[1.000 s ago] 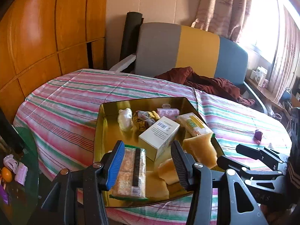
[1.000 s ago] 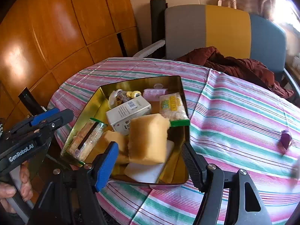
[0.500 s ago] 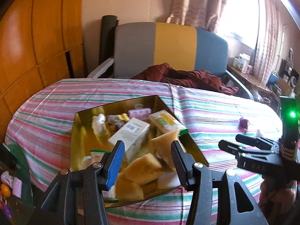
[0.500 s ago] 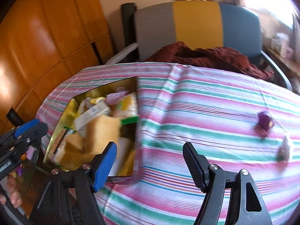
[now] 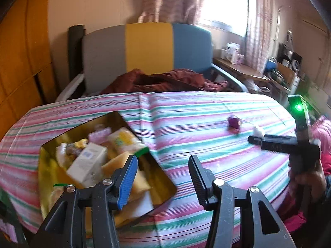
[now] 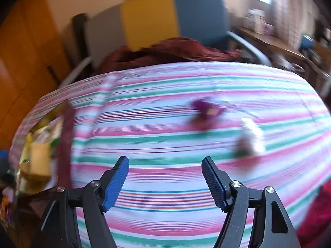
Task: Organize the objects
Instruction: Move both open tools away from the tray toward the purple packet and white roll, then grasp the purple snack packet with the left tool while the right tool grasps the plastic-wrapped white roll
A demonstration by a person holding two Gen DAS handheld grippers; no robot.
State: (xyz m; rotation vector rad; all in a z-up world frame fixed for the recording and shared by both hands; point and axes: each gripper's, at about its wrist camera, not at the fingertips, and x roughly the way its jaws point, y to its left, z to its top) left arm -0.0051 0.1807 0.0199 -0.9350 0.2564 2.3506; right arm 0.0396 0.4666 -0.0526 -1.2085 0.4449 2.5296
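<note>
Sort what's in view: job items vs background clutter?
Job:
gold tin with white box, yellow sponges, snack packet
purple item and small white item, loose on the striped cloth

Background:
armchair
red garment
side desk

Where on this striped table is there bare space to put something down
The widest bare patch of striped cloth lies between the gold tray and the small purple item. The strip in front of the open right gripper is bare too. The tray is crowded, and a white item sits beside the purple one.
</note>
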